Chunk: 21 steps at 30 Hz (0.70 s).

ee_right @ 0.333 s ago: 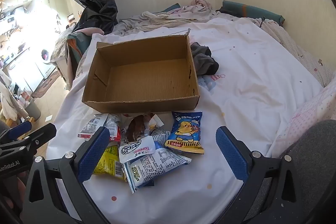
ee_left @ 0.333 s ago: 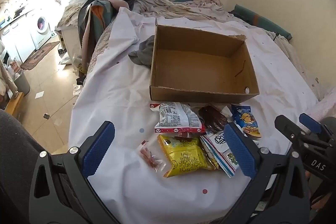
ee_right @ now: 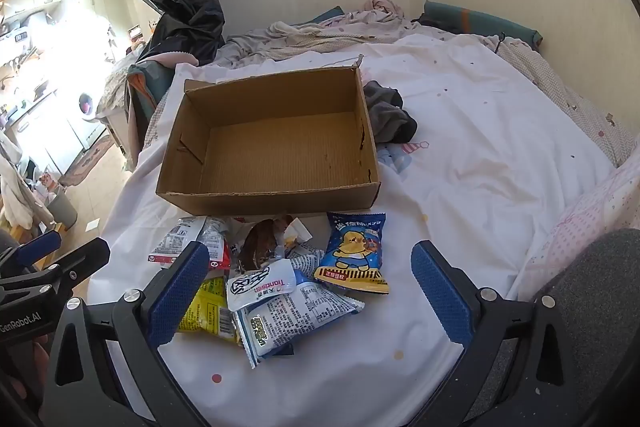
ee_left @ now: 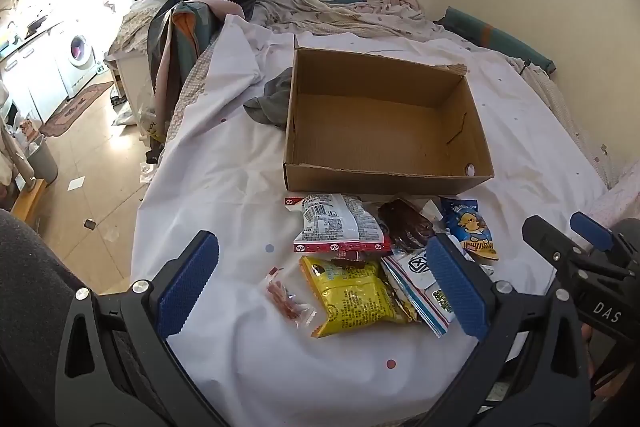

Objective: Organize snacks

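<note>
An empty cardboard box [ee_left: 384,131] [ee_right: 276,147] sits on the white bedsheet. In front of it lies a pile of snack packets: a yellow packet [ee_left: 352,297] [ee_right: 206,311], a white-and-red packet [ee_left: 336,223] [ee_right: 188,237], a brown packet [ee_left: 404,225] [ee_right: 258,243], a blue bear packet [ee_left: 472,227] [ee_right: 354,251], a white-and-blue packet [ee_right: 292,311] and a small clear packet of red sticks [ee_left: 286,297]. My left gripper [ee_left: 320,283] is open above the pile's left side. My right gripper [ee_right: 308,291] is open above the pile. Both are empty.
A grey cloth [ee_left: 270,99] [ee_right: 388,115] lies beside the box. Crumpled bedding [ee_left: 340,15] and a green pillow [ee_right: 480,23] are at the far end by the wall. The bed's left edge drops to the floor [ee_left: 80,163], with a washing machine [ee_left: 80,53] beyond.
Both grippers have shifted only slightly; the snacks and box have not moved.
</note>
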Each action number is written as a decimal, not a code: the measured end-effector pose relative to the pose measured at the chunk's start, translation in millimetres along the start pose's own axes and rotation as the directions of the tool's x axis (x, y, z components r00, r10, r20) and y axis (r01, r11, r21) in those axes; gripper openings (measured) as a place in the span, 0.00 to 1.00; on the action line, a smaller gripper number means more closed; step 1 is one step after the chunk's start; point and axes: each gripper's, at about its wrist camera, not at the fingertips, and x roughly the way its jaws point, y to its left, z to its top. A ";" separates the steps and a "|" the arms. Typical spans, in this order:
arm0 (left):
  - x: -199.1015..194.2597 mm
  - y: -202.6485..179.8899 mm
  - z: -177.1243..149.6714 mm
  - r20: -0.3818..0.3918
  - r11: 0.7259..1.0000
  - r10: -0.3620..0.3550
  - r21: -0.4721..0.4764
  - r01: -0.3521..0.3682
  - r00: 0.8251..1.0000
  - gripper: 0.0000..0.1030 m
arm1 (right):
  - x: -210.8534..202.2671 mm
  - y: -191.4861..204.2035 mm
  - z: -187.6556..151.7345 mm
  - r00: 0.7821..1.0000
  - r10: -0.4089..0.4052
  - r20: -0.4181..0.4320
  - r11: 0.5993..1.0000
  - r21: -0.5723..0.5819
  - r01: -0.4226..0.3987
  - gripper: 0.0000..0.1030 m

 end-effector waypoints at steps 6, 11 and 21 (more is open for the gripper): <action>1.5 0.1 2.7 -0.003 1.000 -0.001 -0.006 0.001 1.000 0.99 | 0.2 -0.4 0.2 1.000 -0.001 -0.001 1.000 -0.001 0.001 1.00; -1.5 4.7 0.9 0.000 1.000 -0.004 -0.006 0.004 1.000 1.00 | 0.2 -0.6 0.6 1.000 -0.002 0.000 1.000 -0.002 0.002 1.00; -2.0 5.3 0.8 0.000 1.000 -0.003 -0.006 0.003 1.000 0.99 | -0.3 -0.7 0.6 1.000 -0.003 0.002 1.000 -0.004 0.003 1.00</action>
